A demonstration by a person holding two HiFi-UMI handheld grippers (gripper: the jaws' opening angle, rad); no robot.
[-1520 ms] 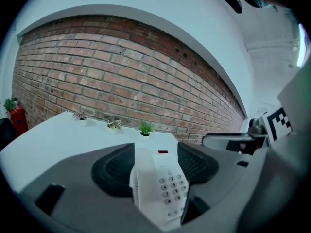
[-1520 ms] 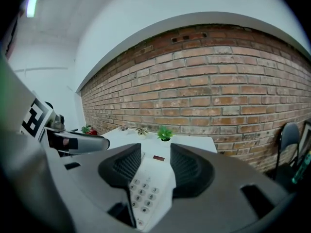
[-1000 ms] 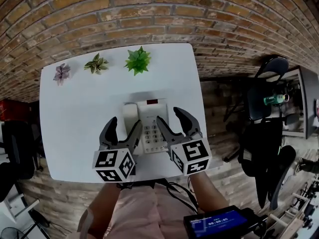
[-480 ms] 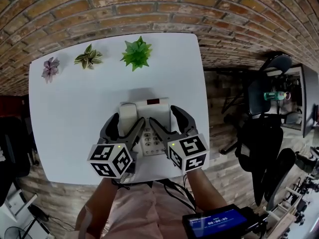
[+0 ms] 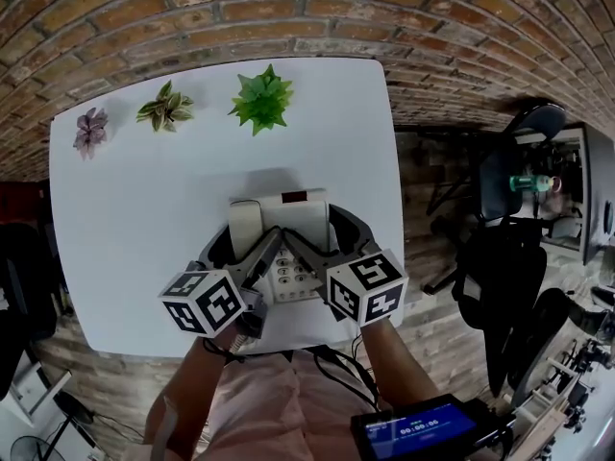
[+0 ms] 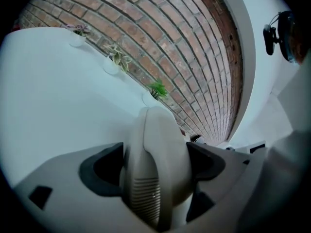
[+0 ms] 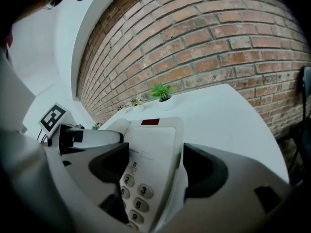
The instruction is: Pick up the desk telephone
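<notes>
A cream desk telephone (image 5: 300,209) lies on the white table (image 5: 144,219), its handset (image 5: 245,224) in the cradle on its left side. My left gripper (image 5: 240,250) straddles the handset (image 6: 160,135), one jaw on each side; its jaws have just been opening and I see no squeeze. My right gripper (image 5: 325,240) straddles the keypad half of the telephone (image 7: 155,140): one jaw lies over the keys, the other outside the right edge. Its jaws have also just been opening, with the body between them. In the gripper views, the left gripper (image 6: 155,165) and right gripper (image 7: 155,173) sit low over the phone.
Three small potted plants stand along the table's far edge: purple (image 5: 90,130), variegated (image 5: 163,109), green (image 5: 261,99). A brick wall (image 5: 288,17) rises behind. Dark office chairs (image 5: 500,257) stand to the right. The table's front edge is just under my hands.
Both grippers have come down onto the telephone and their jaws have spread. The left now brackets the handset, the right the keypad side. The phone has not moved.
</notes>
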